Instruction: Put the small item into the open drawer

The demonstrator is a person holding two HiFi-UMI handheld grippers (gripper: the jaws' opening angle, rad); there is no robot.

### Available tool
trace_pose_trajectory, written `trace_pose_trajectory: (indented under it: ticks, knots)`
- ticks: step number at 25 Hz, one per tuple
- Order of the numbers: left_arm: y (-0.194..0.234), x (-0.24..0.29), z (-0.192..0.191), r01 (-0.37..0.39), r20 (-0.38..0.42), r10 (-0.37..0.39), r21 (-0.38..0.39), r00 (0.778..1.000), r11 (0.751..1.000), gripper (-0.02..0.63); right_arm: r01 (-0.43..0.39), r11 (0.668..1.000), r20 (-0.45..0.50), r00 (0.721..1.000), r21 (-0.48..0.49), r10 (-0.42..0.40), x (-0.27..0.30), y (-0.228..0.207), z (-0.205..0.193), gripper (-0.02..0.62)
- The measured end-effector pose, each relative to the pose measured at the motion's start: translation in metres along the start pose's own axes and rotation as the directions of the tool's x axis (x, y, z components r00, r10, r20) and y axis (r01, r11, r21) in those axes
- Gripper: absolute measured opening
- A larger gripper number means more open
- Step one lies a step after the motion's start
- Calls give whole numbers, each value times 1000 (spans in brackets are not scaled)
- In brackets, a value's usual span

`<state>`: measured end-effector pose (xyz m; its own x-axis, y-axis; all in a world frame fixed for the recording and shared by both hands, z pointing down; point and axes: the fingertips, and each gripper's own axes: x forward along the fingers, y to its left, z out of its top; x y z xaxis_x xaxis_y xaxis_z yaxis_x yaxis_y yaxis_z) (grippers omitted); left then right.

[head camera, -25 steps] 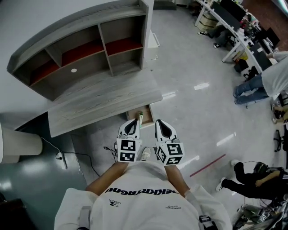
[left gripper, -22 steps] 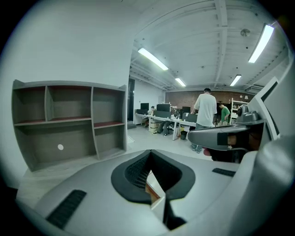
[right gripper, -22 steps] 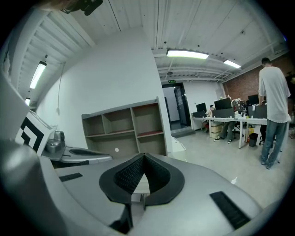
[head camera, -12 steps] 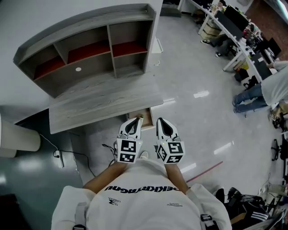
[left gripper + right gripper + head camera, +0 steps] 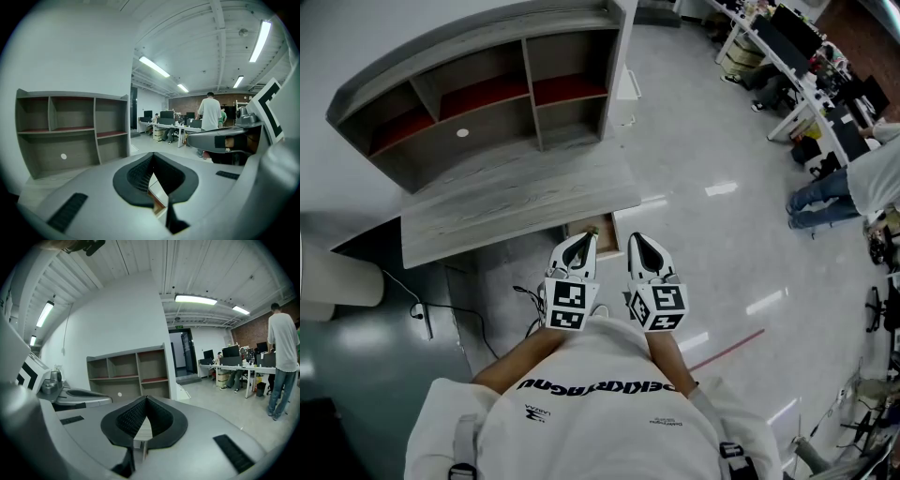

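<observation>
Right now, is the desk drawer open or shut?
Open. In the head view the drawer juts out from under the front edge of the desk, its wooden inside showing.

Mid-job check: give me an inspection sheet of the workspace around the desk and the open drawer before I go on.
Surface: grey wood desk with a hutch at its back; white disc on the hutch's back panel.
Job's things: open drawer under the desk's front edge; small greenish item at its far end, too small to identify.
Clutter: nothing seen.
Grippers: left gripper and right gripper both shut, nothing between the jaws, side by side before the drawer.
Cables: black cable on the floor left of the desk.
Surroundings: person standing at right; office desks; red strip on the floor.
</observation>
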<state>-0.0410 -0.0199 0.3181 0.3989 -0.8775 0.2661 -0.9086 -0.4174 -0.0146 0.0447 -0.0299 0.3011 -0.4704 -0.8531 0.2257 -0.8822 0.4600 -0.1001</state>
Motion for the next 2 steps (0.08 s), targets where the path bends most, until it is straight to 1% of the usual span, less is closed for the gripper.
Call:
trace_pose_trajectory:
  ticks: [2]
  knots:
    - [0,1,1,-2,2,2,3,1000,1000,15,-2,1000,2,1000,-3,2,1,-2,1,32]
